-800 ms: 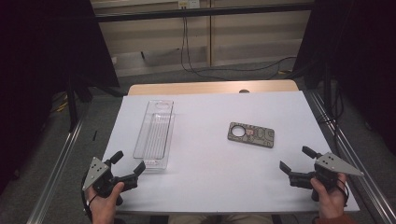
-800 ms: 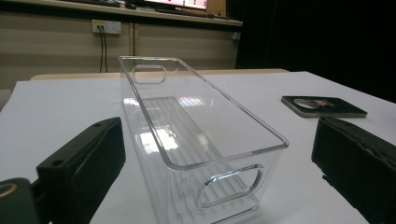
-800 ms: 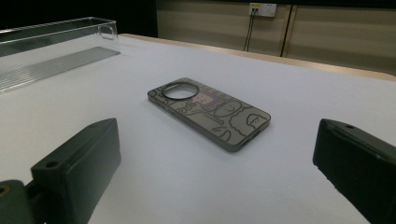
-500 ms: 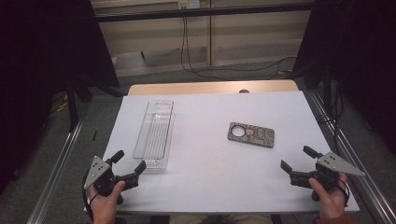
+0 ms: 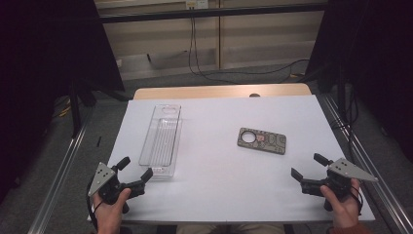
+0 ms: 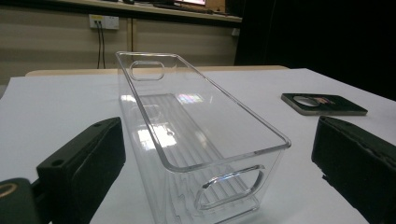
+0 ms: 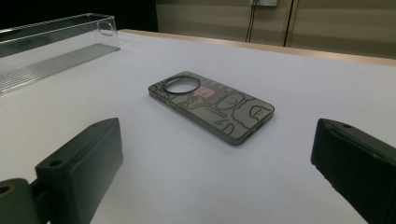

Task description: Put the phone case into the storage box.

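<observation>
Clear long plastic bin [image 5: 161, 140] lies on the white surface [image 5: 219, 185], just at 12 o'clock of the gaping, empty left claw [image 5: 135, 170]. Dark patterned phone case [image 5: 261, 141] lies at 10 o'clock from the right claw [image 5: 309, 167], also gaping, empty.

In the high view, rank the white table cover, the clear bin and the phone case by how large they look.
1. White table cover, by far the largest.
2. Clear bin, long and narrow.
3. Phone case, smallest, clearly shorter than the bin.
</observation>
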The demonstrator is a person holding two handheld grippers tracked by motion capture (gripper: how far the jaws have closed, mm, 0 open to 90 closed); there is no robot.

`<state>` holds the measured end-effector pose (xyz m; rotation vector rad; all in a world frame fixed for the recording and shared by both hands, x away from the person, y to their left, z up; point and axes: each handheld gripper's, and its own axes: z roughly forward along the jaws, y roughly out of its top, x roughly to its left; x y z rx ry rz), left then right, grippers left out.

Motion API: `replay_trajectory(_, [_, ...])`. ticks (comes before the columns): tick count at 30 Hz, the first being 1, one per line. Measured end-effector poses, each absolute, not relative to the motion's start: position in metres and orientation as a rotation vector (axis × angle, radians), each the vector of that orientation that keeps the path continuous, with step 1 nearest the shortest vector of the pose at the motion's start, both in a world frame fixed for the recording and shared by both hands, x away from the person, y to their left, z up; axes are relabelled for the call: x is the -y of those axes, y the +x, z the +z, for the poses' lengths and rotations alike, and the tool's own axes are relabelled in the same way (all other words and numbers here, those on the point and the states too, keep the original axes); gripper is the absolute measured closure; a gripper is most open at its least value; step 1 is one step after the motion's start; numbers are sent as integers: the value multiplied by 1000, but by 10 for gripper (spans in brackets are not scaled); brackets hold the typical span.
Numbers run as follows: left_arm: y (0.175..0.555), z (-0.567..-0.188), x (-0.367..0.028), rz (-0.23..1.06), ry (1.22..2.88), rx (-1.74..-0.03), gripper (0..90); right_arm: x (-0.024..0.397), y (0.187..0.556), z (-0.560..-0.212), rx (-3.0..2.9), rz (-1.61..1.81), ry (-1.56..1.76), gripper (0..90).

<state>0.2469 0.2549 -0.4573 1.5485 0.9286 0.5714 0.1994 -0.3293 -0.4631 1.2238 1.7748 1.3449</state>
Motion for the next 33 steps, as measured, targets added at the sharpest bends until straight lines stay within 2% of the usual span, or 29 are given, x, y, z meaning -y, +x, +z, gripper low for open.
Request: replay_trajectory(33, [244,-457,-259,575,1563,-930,29,308,240,-456,-2038,1284,1241,16])
